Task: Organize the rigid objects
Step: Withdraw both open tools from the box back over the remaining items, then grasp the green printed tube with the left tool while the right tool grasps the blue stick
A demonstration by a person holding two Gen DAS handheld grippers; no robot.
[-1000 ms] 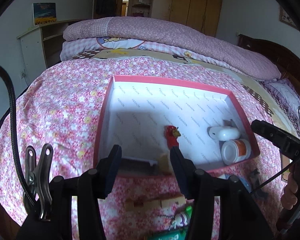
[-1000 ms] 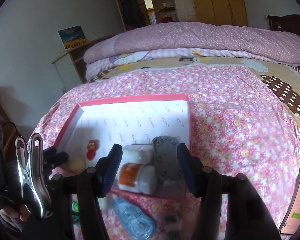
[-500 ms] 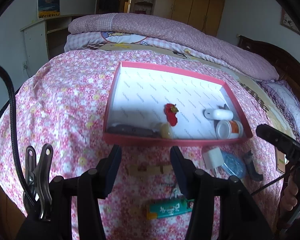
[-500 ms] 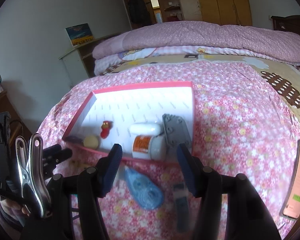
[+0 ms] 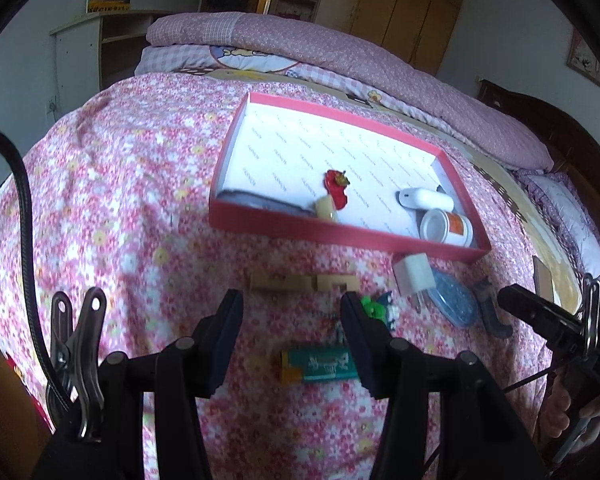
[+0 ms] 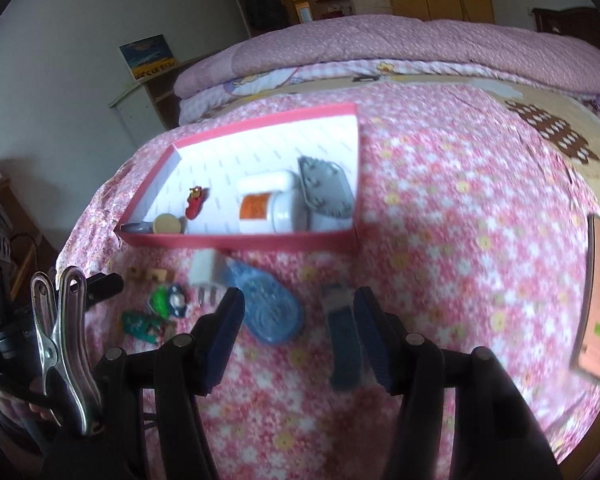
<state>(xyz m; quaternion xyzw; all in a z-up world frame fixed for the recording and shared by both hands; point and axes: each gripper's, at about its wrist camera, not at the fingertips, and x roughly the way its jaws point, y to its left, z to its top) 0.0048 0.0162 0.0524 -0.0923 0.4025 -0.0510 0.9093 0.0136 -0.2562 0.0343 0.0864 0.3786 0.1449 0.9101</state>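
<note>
Both claws hang open and empty over the pink floral bed. The right claw (image 6: 300,336) is nearest the dark blue-grey elongated gadget (image 6: 342,340), which lies just inside its right finger at about 3 o'clock, long axis pointing toward 12, so I'd guess it goes next into the shallow red-rimmed white box (image 6: 236,242) at 11 o'clock. The blue oval tape dispenser (image 6: 272,312) crowds the left finger. The left claw (image 5: 290,340) hovers above the teal rectangular packet (image 5: 320,366), wooden block (image 5: 304,282) beyond.

The bedspread (image 5: 112,184) is pink with white and yellow flowers. The box (image 5: 340,236) is red outside, white inside. An orange-labelled white bottle (image 5: 446,226) lies beside a red figurine (image 5: 337,188).
</note>
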